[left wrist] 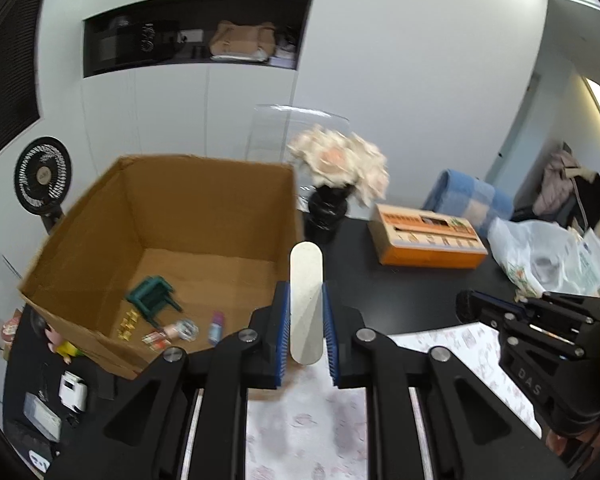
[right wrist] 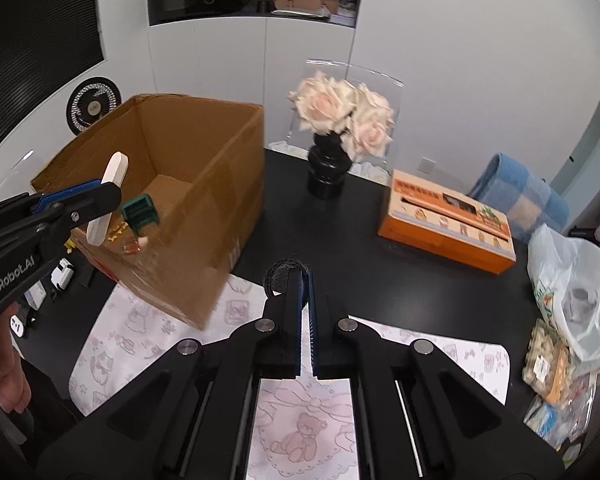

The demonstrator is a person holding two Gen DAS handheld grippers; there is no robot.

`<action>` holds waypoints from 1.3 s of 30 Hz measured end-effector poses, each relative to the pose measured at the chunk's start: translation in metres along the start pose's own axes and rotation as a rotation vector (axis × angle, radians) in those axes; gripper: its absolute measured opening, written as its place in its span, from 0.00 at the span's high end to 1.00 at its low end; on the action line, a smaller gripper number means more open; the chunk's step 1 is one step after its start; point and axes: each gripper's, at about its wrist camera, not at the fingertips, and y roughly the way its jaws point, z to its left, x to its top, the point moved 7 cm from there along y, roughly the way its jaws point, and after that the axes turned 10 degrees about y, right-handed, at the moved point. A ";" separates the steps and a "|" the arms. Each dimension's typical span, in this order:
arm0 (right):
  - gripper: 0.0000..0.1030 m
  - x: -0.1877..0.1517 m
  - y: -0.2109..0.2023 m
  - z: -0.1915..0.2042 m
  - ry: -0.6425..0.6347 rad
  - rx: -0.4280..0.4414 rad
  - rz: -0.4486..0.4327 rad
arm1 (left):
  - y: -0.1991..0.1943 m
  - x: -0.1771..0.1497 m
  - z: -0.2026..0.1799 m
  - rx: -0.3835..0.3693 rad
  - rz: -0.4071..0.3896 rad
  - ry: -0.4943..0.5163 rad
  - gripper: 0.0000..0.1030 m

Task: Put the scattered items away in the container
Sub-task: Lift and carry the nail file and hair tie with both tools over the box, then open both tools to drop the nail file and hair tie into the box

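Carrying a flat white stick [left wrist: 306,304] with rounded ends, the left gripper [left wrist: 306,320] is clamped on it across its width, just over the near edge of the cardboard box [left wrist: 204,208]. From the right wrist view the stick stands tilted, its upper end leaning over the box opening. It looks stiff, thin and light, so a grip at the middle, as now, should keep it from pivoting; the smooth faces might slip if the hold were loosened before it is over the box. The right gripper [right wrist: 305,308] has its jaws nearly together, pinching a small dark fuzzy loop [right wrist: 284,274], perhaps a hair tie, at its tips above the patterned mat [right wrist: 148,340]. That loop looks soft and floppy, and any point on its ring would serve for a hold. Inside the box a green toy stool [left wrist: 152,300] and several small bits already lie on the bottom. Both held things likely go there next.
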 end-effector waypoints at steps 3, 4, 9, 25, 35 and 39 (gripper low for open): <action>0.97 0.015 0.005 0.021 -0.014 0.022 0.000 | -0.002 0.008 0.020 0.022 -0.019 -0.023 0.84; 0.97 0.020 0.007 0.027 -0.016 0.027 0.000 | -0.003 0.011 0.026 0.029 -0.025 -0.030 0.84; 0.97 0.043 0.017 0.053 -0.028 0.042 0.002 | 0.003 0.021 0.049 0.037 -0.031 -0.047 0.84; 0.97 0.074 0.090 0.119 -0.090 0.066 0.110 | 0.046 0.005 0.135 0.078 0.024 -0.248 0.84; 0.97 0.073 0.124 0.139 -0.119 0.047 0.170 | 0.064 -0.007 0.147 0.099 0.069 -0.287 0.84; 0.97 0.071 0.126 0.142 -0.130 0.047 0.177 | 0.064 -0.010 0.154 0.101 0.070 -0.307 0.84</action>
